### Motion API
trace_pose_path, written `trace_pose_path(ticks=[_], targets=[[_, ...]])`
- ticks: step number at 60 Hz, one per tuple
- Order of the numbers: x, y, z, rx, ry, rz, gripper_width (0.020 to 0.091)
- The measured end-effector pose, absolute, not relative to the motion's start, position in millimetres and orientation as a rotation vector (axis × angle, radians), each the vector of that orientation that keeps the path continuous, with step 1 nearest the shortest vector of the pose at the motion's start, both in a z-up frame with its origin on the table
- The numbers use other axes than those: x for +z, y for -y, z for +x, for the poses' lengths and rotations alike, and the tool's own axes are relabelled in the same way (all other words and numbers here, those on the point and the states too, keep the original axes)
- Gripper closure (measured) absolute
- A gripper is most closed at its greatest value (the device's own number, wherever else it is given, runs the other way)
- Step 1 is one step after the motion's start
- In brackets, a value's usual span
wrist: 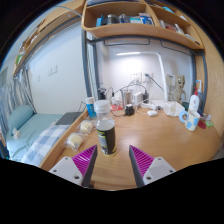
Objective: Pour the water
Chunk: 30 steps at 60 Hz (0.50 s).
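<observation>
To your left lies a bed [25,128] with a light blue cover, set against the wall. Beside it, at the near left edge of the wooden table [150,135], you see a pale bundle of wrapped items [76,138]; what they are cannot be told.

Directly ahead of the gripper [112,160] stands a dark can [106,135], upright on the table. It sits just beyond the fingertips, slightly toward the left finger [84,160], and neither pad touches it. The fingers are spread apart with a clear gap between them; the tool is released and grasps nothing. The right finger [141,160] shows its magenta pad facing inward.

Farther back, near the wall, note a blue-and-white container [101,108] and a kettle-like vessel [130,97], with small items clustered around them. A white shallow dish [153,106] rests past the middle of the table.

At the far right end of the table stands a white bottle [194,104] among other small containers. Shelves [125,22] loaded with goods run overhead.
</observation>
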State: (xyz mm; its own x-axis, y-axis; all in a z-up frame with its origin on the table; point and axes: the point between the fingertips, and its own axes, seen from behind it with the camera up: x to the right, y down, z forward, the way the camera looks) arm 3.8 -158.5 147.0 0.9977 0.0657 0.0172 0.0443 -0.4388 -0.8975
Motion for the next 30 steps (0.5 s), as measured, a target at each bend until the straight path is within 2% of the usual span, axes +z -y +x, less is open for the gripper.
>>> trace_pose_path(ticks=[21, 24, 28, 30], targets=[[148, 67, -22, -0.026, 0.069, -1.88, 0.0477], [150, 58, -26, -0.03, 0.08, -1.84, 0.0509], [145, 51, -26, -0.049, 0.077, -1.797, 0.0629], [141, 48, -29, -0.064, 0.083, -1.779, 0.0645]])
